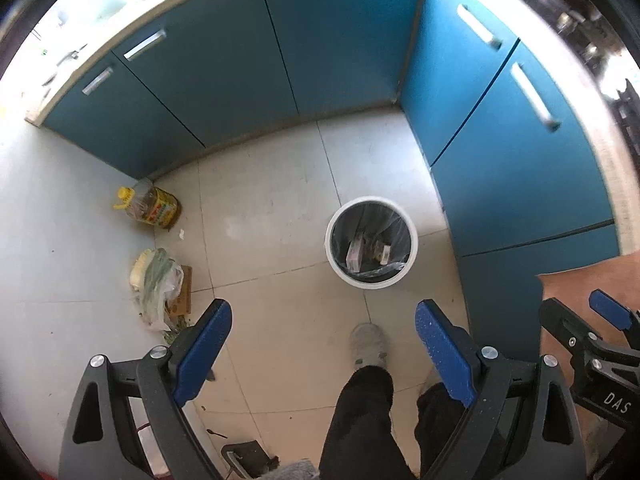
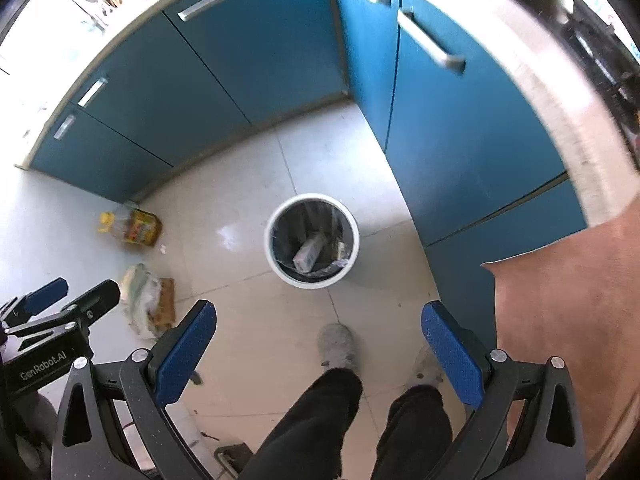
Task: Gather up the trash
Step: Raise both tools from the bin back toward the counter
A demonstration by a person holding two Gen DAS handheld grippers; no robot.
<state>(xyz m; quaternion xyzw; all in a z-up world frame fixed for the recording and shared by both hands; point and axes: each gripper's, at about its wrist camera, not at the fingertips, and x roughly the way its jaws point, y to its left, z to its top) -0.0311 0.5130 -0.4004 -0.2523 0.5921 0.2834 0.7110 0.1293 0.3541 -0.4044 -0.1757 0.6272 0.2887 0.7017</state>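
Blue cabinets (image 1: pixel 340 52) wrap the corner, tiled floor (image 1: pixel 272 208) below. The white bin (image 1: pixel 372 240) stands on the floor near the right-hand cabinets, dark liner inside, a couple of cartons at the bottom. Off left by the wall: an oil bottle (image 1: pixel 150 208) and a plastic bag (image 1: pixel 158 286) on cardboard. Left gripper (image 1: pixel 323 346) and right gripper (image 2: pixel 319 346) hover above, jaws wide apart, empty. A grey shoe (image 1: pixel 368 344) stands between them and the bin.
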